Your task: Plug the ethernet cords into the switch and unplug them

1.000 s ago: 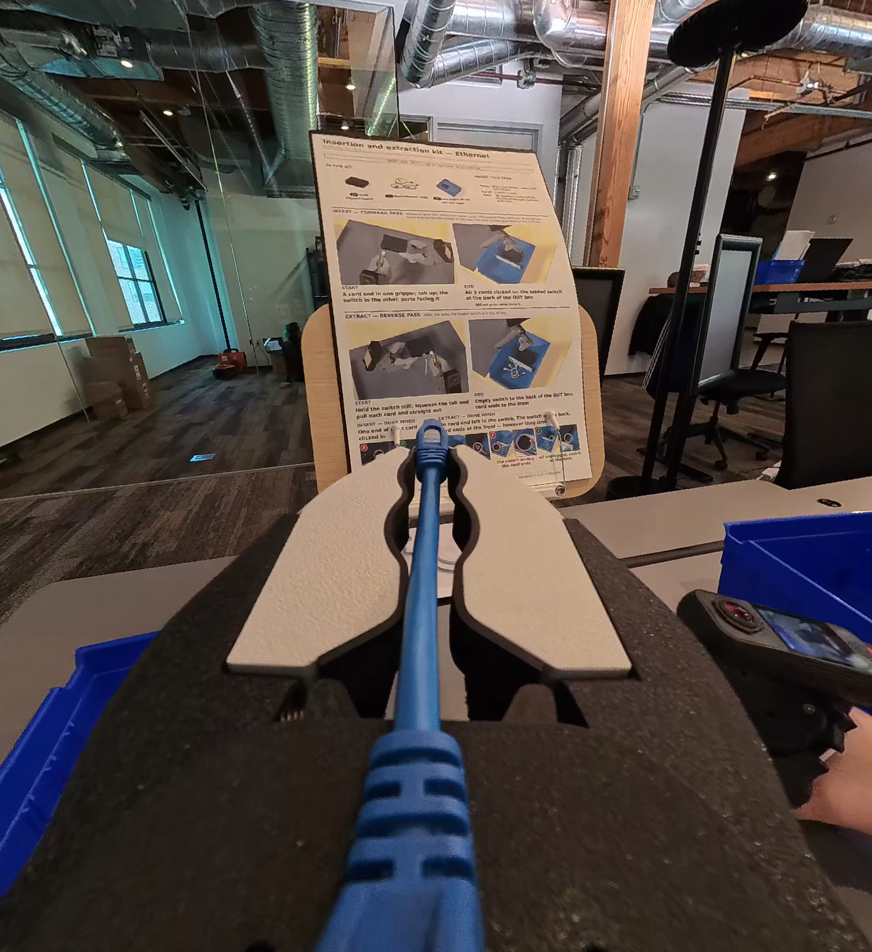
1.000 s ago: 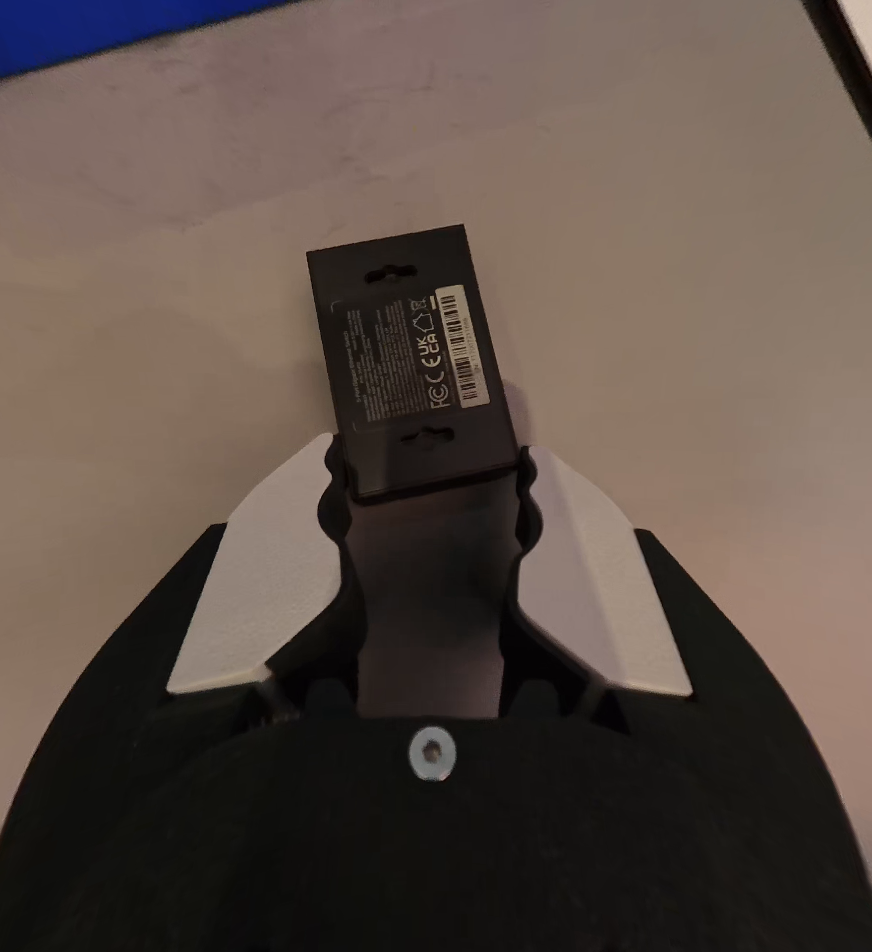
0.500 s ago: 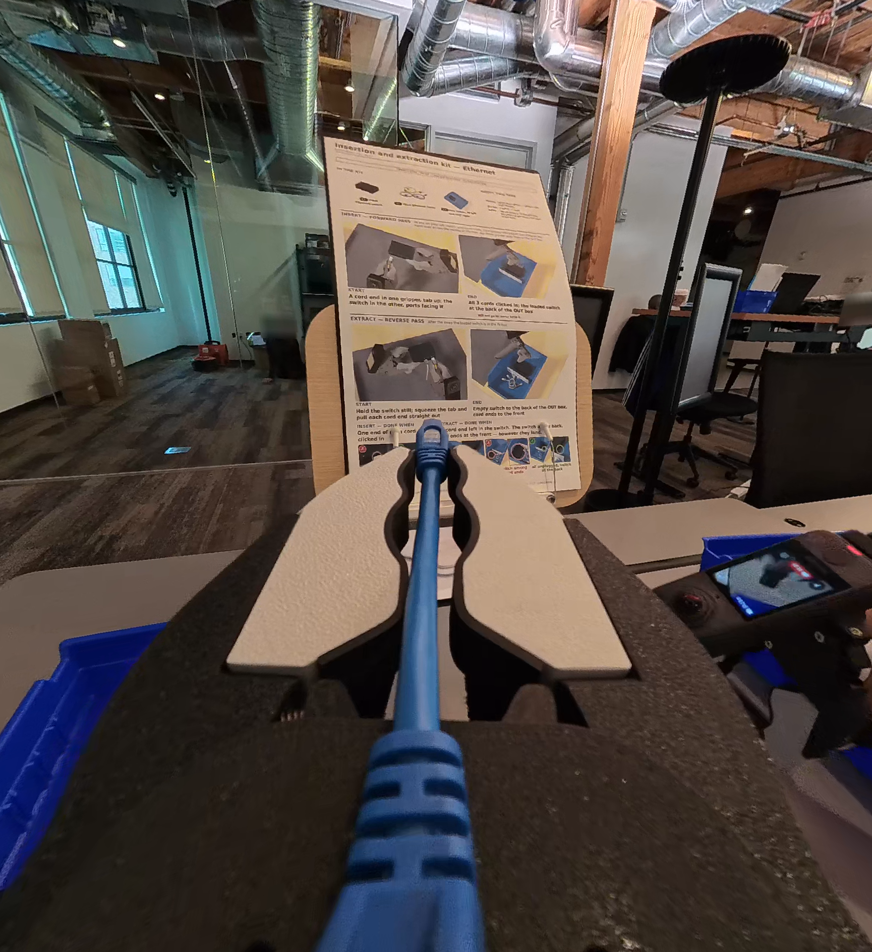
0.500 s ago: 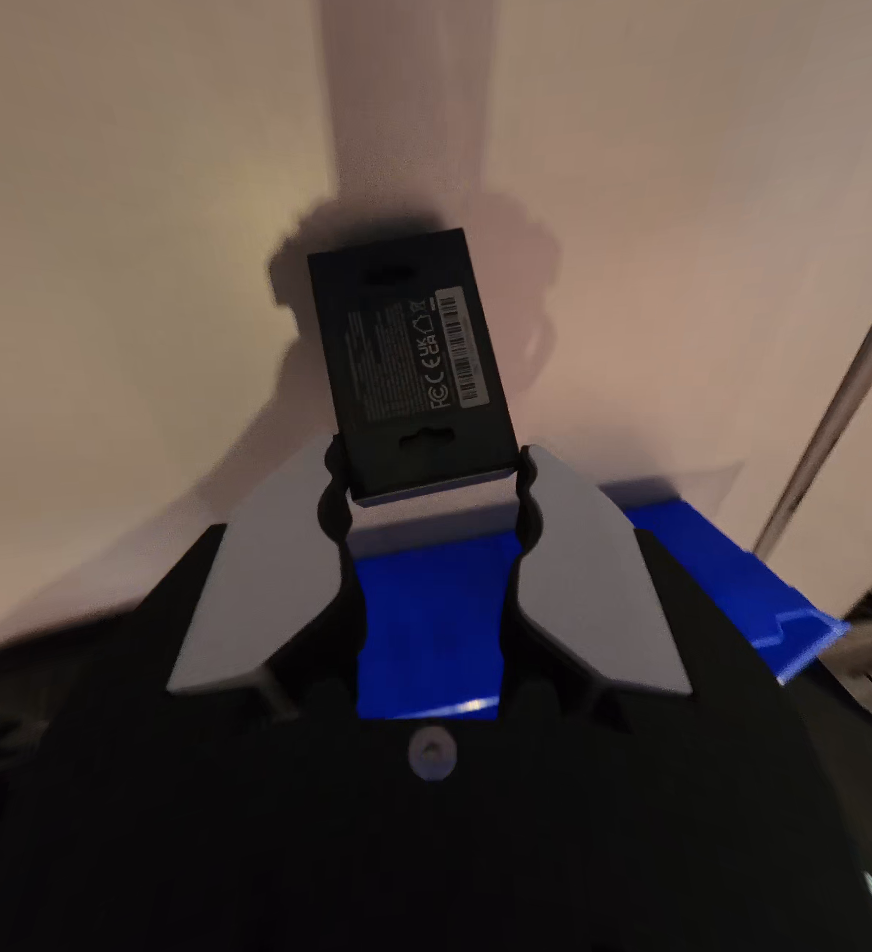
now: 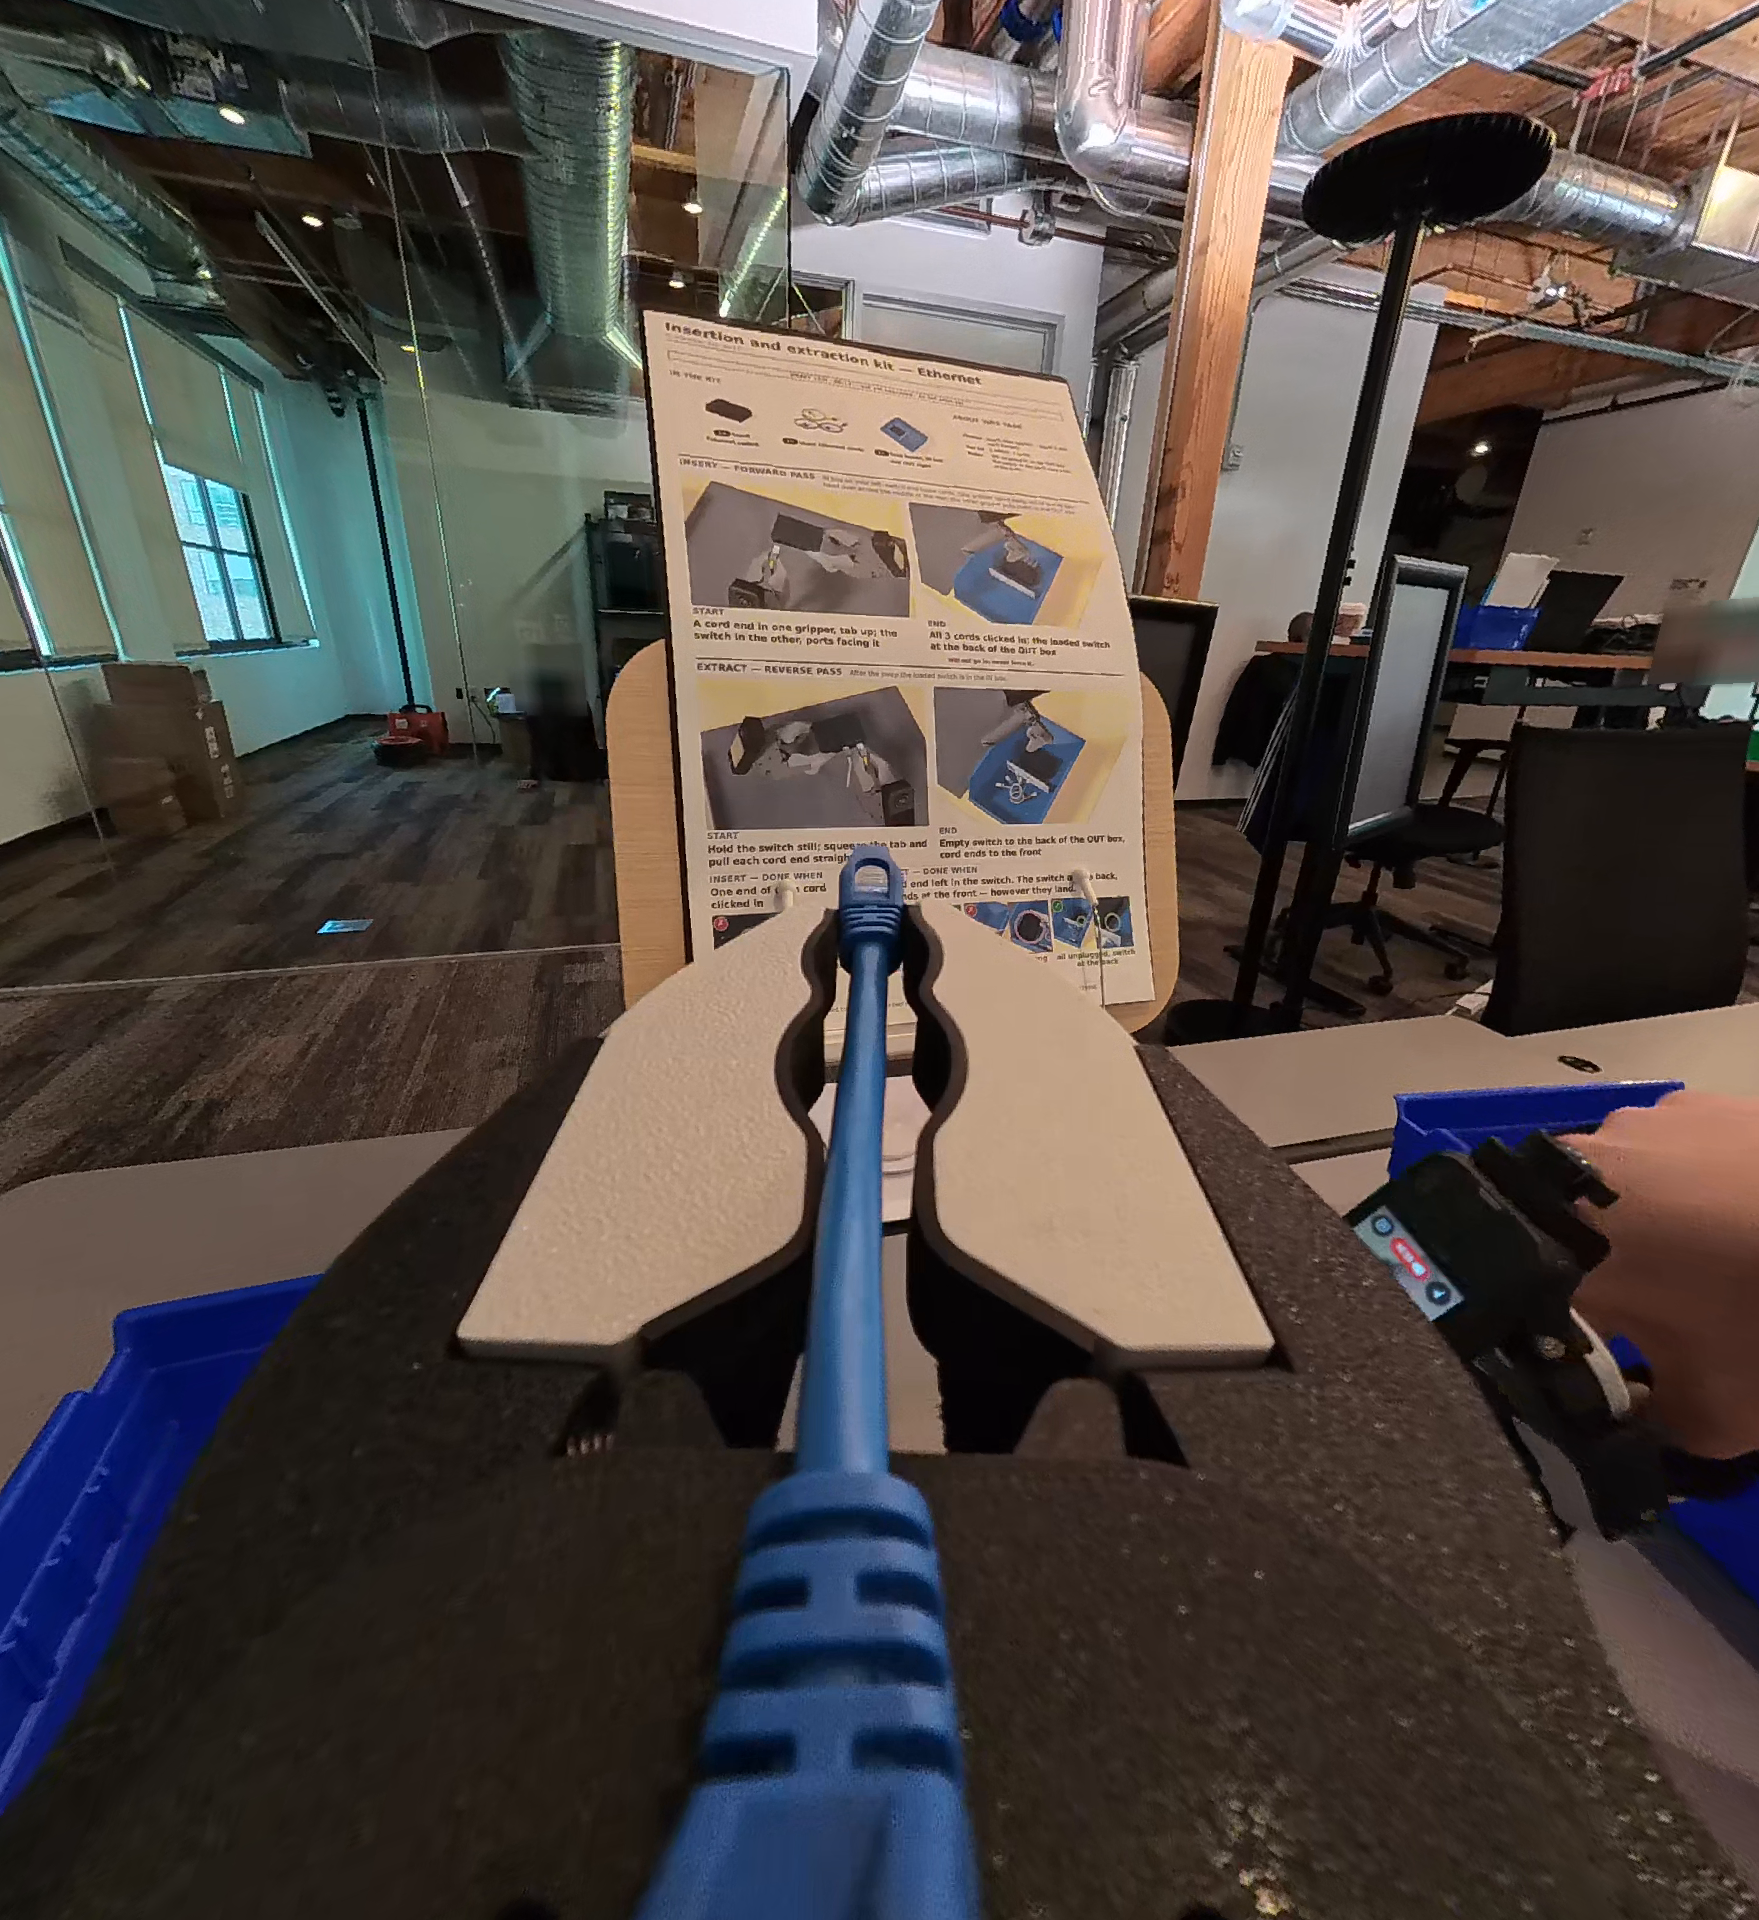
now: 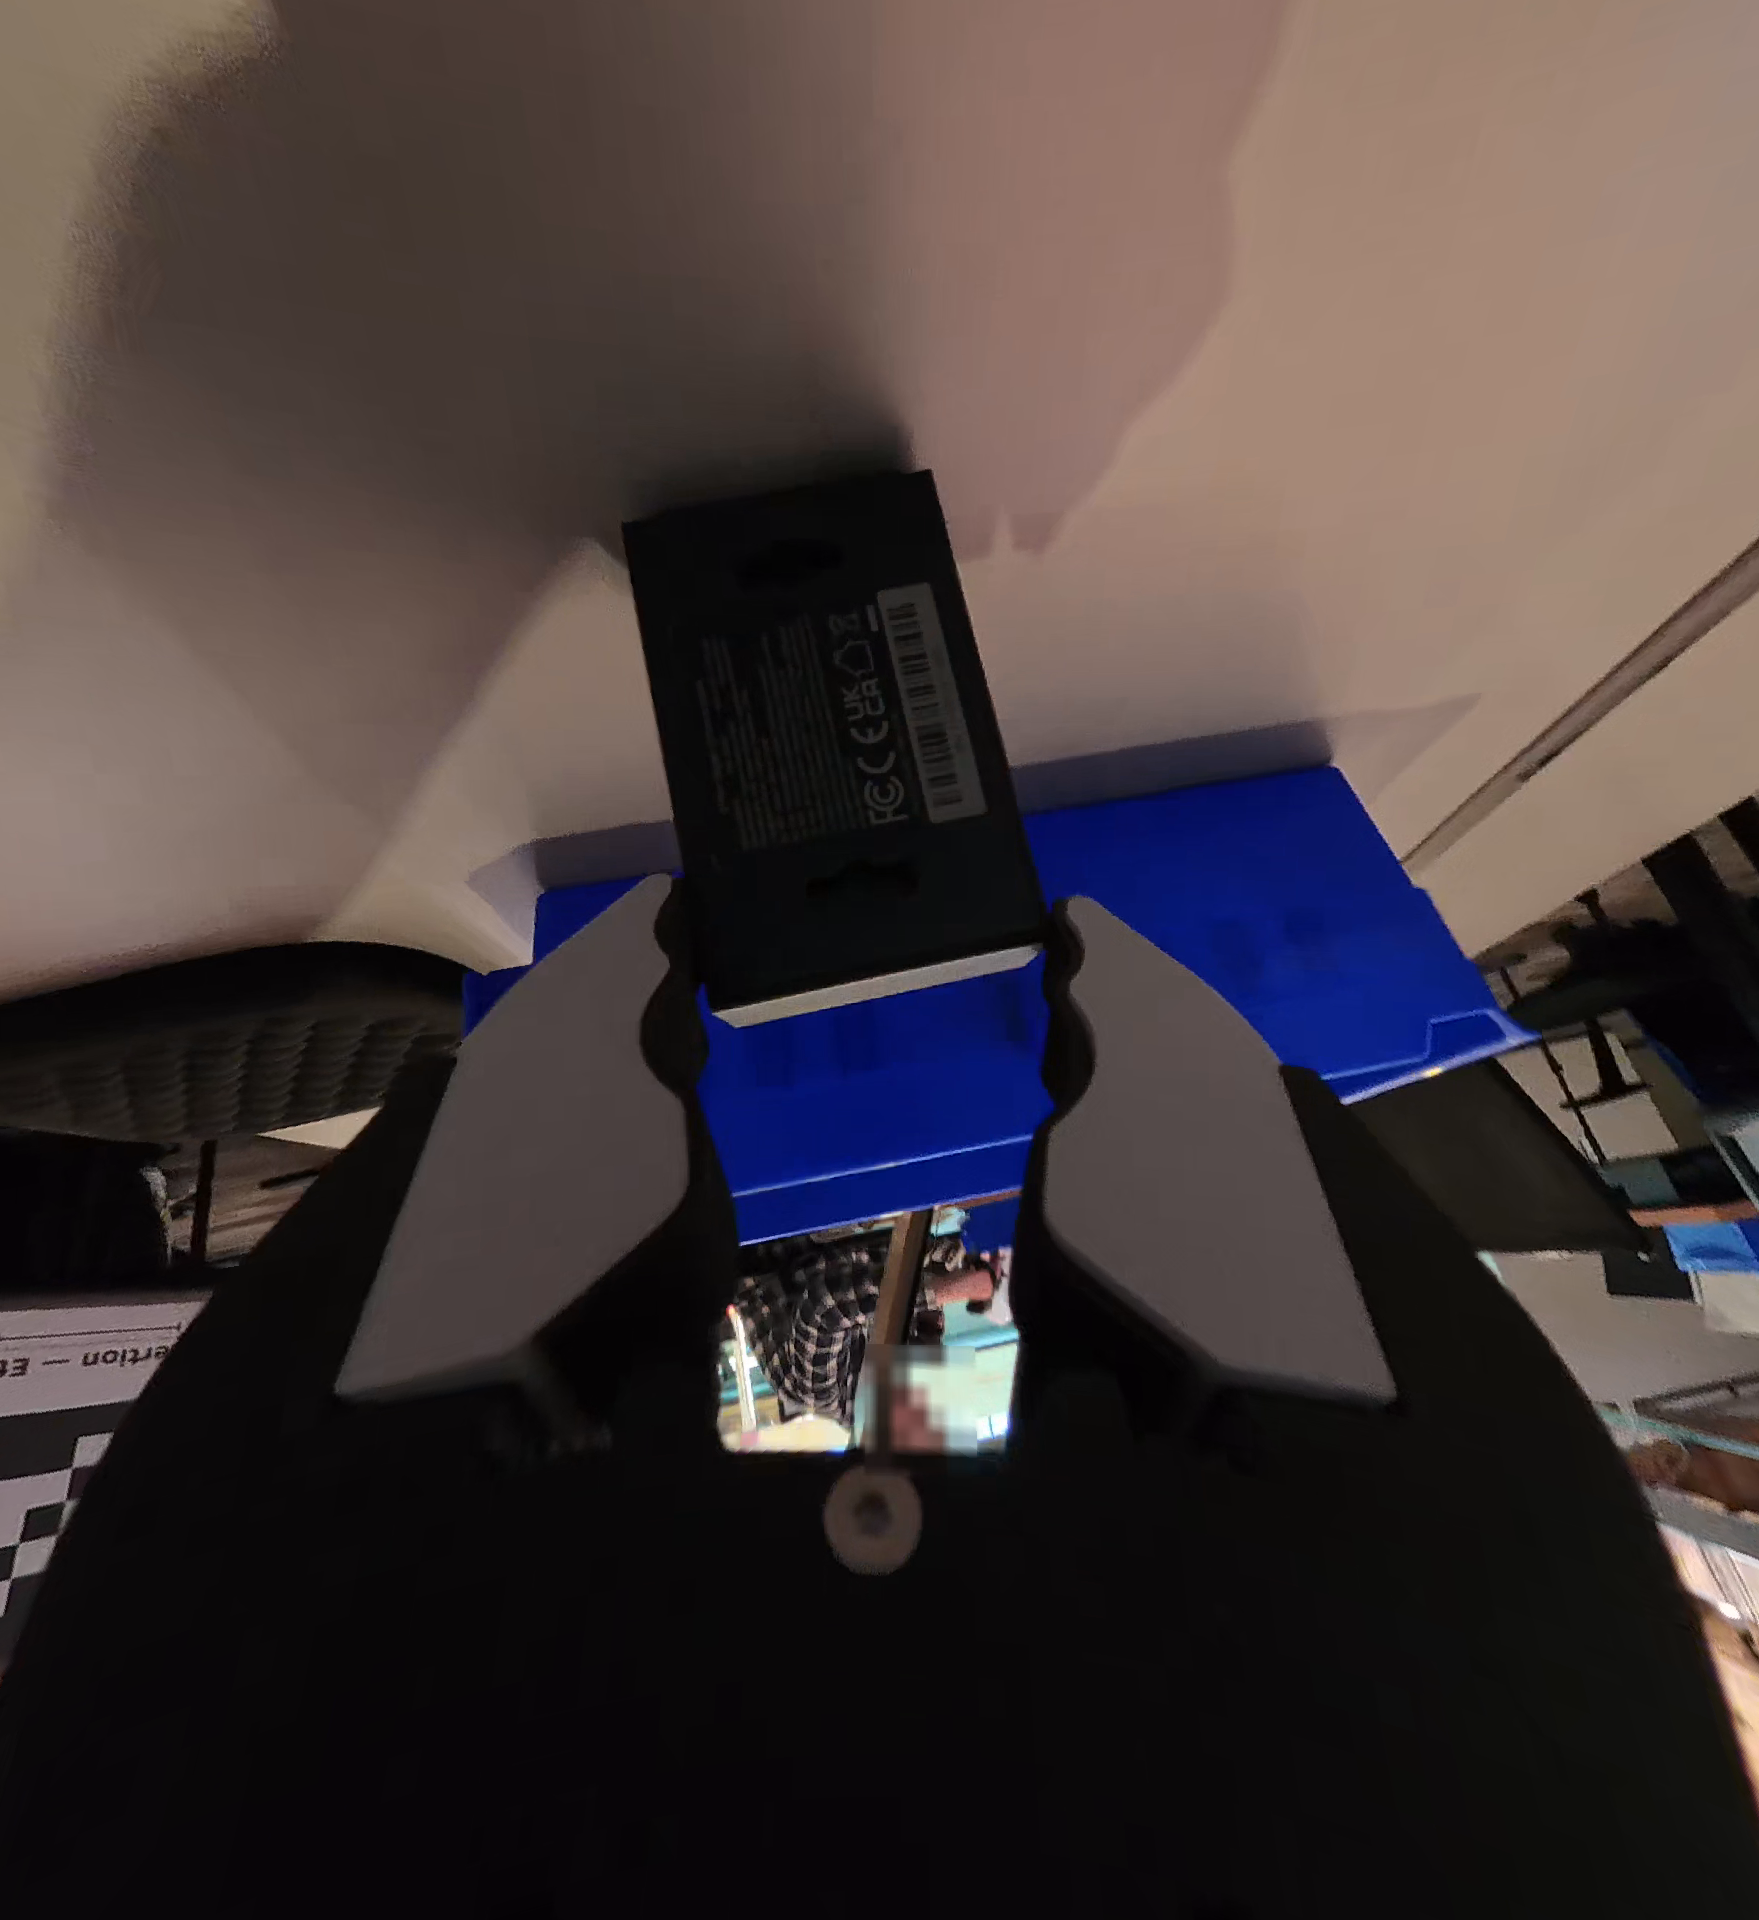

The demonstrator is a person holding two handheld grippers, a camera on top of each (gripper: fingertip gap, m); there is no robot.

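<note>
The left gripper, with pale grey textured fingers on a black foam body, is pinched on a short blue ethernet cord just behind its booted plug, which sticks out past the fingertips, level and pointing forward at a printed instruction sheet propped on a rounded wooden board. The cord runs back between the fingers, its second blue boot lying on the foam close to the camera. Below, the grey table carries a blue plastic bin at the left and another blue bin at the right, where a person's hand holds the right gripper's black handle with a small lit screen. In the right wrist view the right gripper is clamped on one end of a flat black rectangular network switch, its labelled underside towards the camera and its ports out of sight. The switch is held in the air, over the table and a blue bin beyond it.
</note>
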